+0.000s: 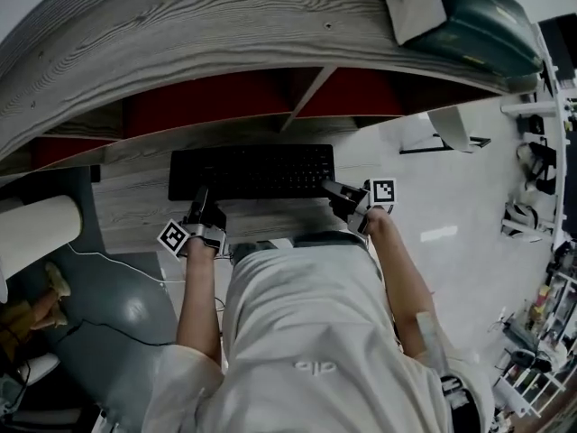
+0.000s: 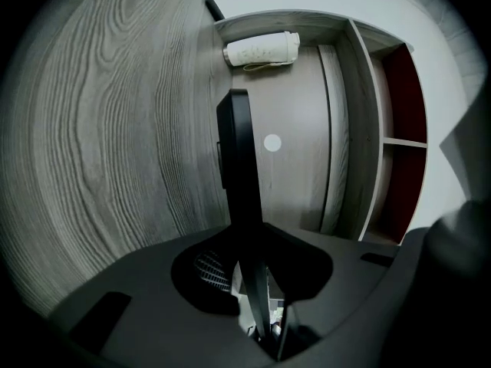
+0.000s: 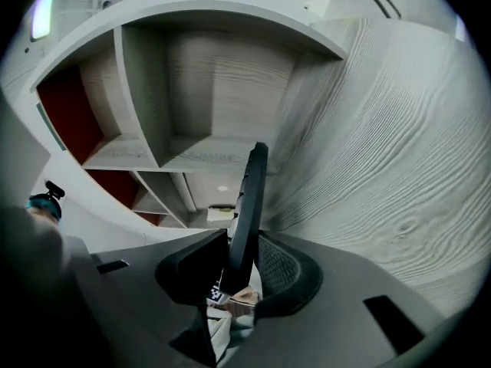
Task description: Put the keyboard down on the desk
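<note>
- Your left claw [image 1: 201, 198] is clamped on the left end of the black keyboard [image 1: 252, 171]. In the left gripper view the board runs edge-on straight out from between the two pads, and both pads press against its faces.
- Your right claw [image 1: 334, 190] is clamped the same way on the right end. In the right gripper view the board again stands edge-on between the pads, gripped on both sides.
- The keyboard spans the gap between your two claws. It lies level, with its long side across your body and the keys facing up.
- It sits over the grey wood-grain surface [image 1: 135, 210], close to the front edge nearest you.
- In both gripper views a band of bare wood shows beside the board's underside, so it looks to be just off the surface. The head view does not settle whether any part touches.
- Beyond the keyboard stand shelf compartments [image 1: 207, 97] with red backs.
- In the left gripper view a white roll [image 2: 261, 50] lies well past the board's far tip.
</note>
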Motion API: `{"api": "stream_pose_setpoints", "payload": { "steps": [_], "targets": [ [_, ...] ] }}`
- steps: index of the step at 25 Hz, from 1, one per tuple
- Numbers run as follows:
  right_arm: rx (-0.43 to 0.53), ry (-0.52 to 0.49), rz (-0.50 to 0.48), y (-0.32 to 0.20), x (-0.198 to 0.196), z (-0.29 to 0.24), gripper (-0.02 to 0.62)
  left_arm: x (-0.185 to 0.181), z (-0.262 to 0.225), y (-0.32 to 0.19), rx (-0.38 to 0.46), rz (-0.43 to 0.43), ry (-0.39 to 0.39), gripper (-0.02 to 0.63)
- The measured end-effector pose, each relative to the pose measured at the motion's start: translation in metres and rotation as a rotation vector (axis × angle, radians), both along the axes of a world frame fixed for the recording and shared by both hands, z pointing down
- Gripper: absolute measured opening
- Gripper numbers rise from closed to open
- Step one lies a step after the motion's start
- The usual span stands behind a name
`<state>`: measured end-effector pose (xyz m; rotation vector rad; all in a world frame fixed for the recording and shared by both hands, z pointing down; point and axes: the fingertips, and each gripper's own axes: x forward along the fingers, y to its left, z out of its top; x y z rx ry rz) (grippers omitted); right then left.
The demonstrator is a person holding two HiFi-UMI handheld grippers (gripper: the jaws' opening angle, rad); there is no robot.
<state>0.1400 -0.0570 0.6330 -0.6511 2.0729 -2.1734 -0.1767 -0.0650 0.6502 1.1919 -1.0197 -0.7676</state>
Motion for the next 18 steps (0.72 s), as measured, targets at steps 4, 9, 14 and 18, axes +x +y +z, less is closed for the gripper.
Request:
{"api": "stream_pose_setpoints", "payload": {
  "steps": [4, 9, 14, 18],
  "targets": [
    [-0.021, 0.009, -0.031, -0.009, 0.002, 0.013, 0.135, 0.003, 0.015, 0.002, -0.020, -0.026, -0.002, 0.101],
    [-0.059, 0.013, -0.056, -0.015, 0.002, 0.029, 0.135, 0.004, 0.032, 0.005, -0.046, -0.058, -0.010, 0.101],
    [-0.094, 0.027, -0.074, -0.017, 0.004, 0.042, 0.135, 0.005, 0.043, 0.007, -0.066, -0.077, -0.020, 0.103],
    [-0.114, 0.029, -0.080, -0.021, 0.006, 0.048, 0.135, 0.009, 0.046, 0.003, -0.066, -0.079, -0.025, 0.103]
  ]
}}
